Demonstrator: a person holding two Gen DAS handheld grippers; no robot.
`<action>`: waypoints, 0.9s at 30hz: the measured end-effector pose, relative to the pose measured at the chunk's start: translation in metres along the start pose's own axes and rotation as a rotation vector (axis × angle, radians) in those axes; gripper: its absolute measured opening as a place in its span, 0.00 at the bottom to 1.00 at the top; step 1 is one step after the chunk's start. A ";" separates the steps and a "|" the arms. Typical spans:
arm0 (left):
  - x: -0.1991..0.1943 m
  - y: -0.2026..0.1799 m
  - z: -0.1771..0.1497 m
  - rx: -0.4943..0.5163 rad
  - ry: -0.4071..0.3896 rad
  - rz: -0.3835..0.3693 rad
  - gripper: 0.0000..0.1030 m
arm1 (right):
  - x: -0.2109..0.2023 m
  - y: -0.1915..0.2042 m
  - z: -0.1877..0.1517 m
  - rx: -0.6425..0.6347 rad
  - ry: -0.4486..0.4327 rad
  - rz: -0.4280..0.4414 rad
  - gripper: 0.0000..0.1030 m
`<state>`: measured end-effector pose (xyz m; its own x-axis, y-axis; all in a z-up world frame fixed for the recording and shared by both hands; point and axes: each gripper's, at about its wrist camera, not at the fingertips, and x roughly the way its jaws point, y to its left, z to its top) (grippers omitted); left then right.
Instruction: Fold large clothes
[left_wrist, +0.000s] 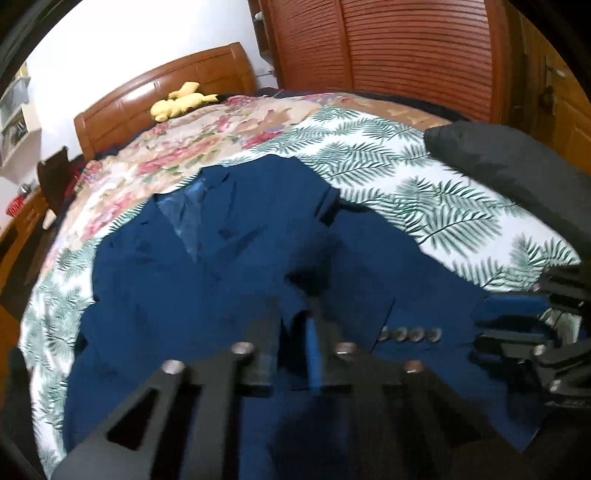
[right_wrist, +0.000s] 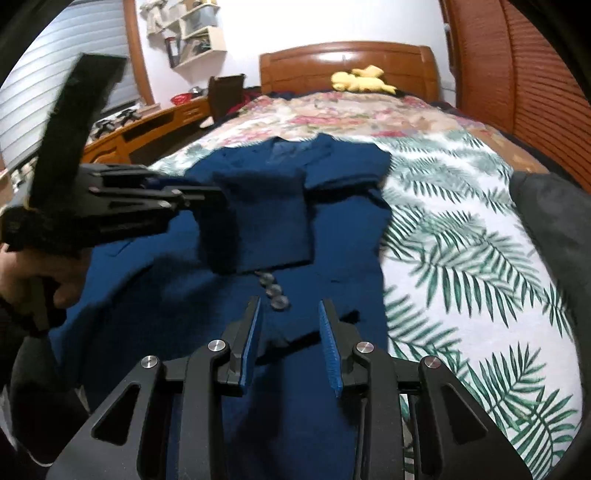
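Note:
A dark blue suit jacket (left_wrist: 229, 266) lies spread on the bed, collar toward the headboard; it also shows in the right wrist view (right_wrist: 332, 229). Its sleeve cuff with several grey buttons (left_wrist: 410, 334) lies across the front, and the buttons show in the right wrist view (right_wrist: 275, 291). My left gripper (left_wrist: 295, 314) is shut on a fold of the jacket and holds it slightly raised; it appears from the side in the right wrist view (right_wrist: 218, 199), pinching the sleeve. My right gripper (right_wrist: 290, 325) is open and empty just above the jacket near the buttons; it shows at the right edge (left_wrist: 517, 325) of the left wrist view.
The bed carries a white palm-leaf sheet (right_wrist: 461, 240) and a floral quilt (left_wrist: 177, 155). A yellow plush toy (right_wrist: 360, 79) rests by the wooden headboard (left_wrist: 166, 88). A dark grey pillow (left_wrist: 509, 166) lies at the right. A slatted wardrobe (left_wrist: 406, 48) and a desk (right_wrist: 140, 129) flank the bed.

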<state>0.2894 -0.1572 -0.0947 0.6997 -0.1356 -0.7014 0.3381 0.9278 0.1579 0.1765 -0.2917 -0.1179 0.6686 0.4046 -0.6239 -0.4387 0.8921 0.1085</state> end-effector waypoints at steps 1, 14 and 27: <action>-0.004 0.003 0.000 -0.002 -0.010 0.022 0.04 | -0.002 0.004 0.002 -0.010 -0.009 0.005 0.29; -0.037 0.108 -0.029 -0.178 -0.028 0.174 0.04 | -0.004 -0.005 0.014 0.029 -0.042 -0.030 0.29; -0.060 0.108 -0.067 -0.187 -0.051 0.071 0.25 | 0.018 0.032 0.040 -0.029 -0.063 -0.019 0.29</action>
<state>0.2415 -0.0259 -0.0823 0.7500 -0.0809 -0.6564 0.1676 0.9833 0.0703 0.1983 -0.2481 -0.0945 0.7128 0.4006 -0.5757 -0.4427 0.8936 0.0738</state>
